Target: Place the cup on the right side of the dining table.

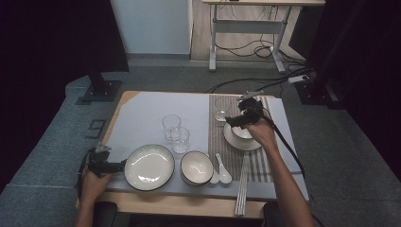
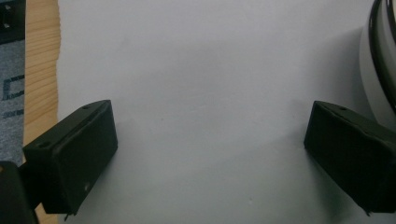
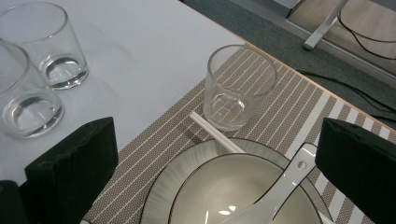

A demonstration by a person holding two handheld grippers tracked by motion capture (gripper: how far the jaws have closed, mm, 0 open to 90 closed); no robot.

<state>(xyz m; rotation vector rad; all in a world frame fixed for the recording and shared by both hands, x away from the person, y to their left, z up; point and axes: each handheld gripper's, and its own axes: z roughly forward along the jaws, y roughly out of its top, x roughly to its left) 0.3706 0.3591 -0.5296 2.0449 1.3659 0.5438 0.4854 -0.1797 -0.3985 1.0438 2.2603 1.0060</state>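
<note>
My right gripper [image 1: 235, 122] hovers open over a small bowl [image 1: 242, 133] that stands on a plate [image 1: 240, 143] on the striped placemat [image 1: 259, 163]. In the right gripper view a white spoon [image 3: 275, 198] lies in that bowl [image 3: 210, 196], and the open jaws of the gripper [image 3: 215, 172] flank it with nothing held. An empty glass [image 3: 240, 86] stands just beyond, with a white stick [image 3: 215, 131] lying at its foot. My left gripper [image 1: 119, 166] rests open on the white mat beside the left rim of a large plate [image 1: 149, 166]. That rim [image 2: 380, 56] shows at the right of the left gripper view, outside the open jaws of the gripper [image 2: 210, 154].
Two glasses [image 1: 171, 126] [image 1: 180, 139] stand mid-table behind the large plate. A second bowl [image 1: 196, 167], two white spoons [image 1: 222, 174] and chopsticks [image 1: 243, 182] lie near the front edge. The table's wooden edge [image 2: 42, 70] is close on the left gripper's left.
</note>
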